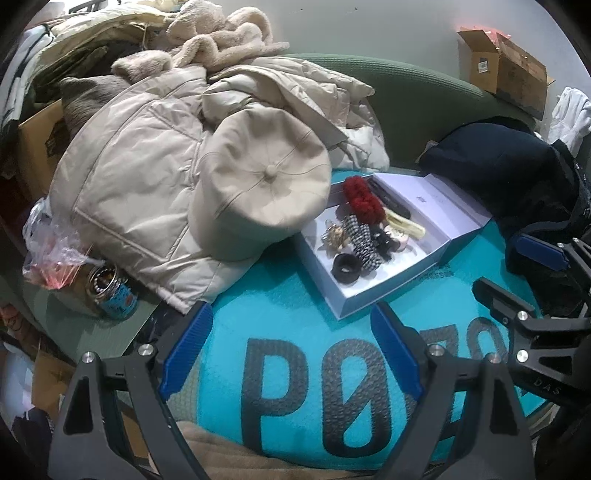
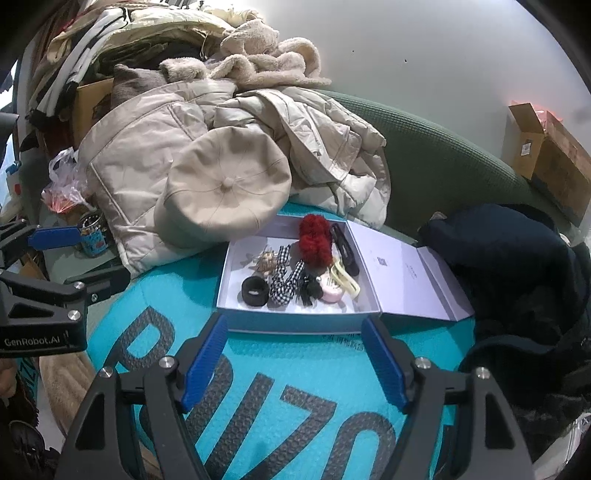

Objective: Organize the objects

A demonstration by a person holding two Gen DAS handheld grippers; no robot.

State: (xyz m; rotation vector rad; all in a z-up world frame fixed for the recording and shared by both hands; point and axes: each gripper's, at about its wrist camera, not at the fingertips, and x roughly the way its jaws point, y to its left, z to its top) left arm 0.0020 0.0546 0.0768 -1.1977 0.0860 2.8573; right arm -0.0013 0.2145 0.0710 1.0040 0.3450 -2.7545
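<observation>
a cream puffer jacket (image 1: 125, 206) lies heaped on a green sofa (image 1: 413, 96), with fuzzy beige fleece (image 1: 221, 33) piled behind it. cardboard boxes (image 1: 506, 70) stand at the far right, a printed tin (image 1: 114, 291) beside a crumpled plastic bag (image 1: 55, 251).

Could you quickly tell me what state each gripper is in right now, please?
Left gripper: open, holding nothing, over the teal mat.
Right gripper: open, holding nothing, just short of the accessory box.

A plain pale wall (image 2: 424, 48) stands behind a green sofa (image 2: 443, 147). An open cardboard box (image 2: 546, 147) sits on its back edge, under soft, even light.
</observation>
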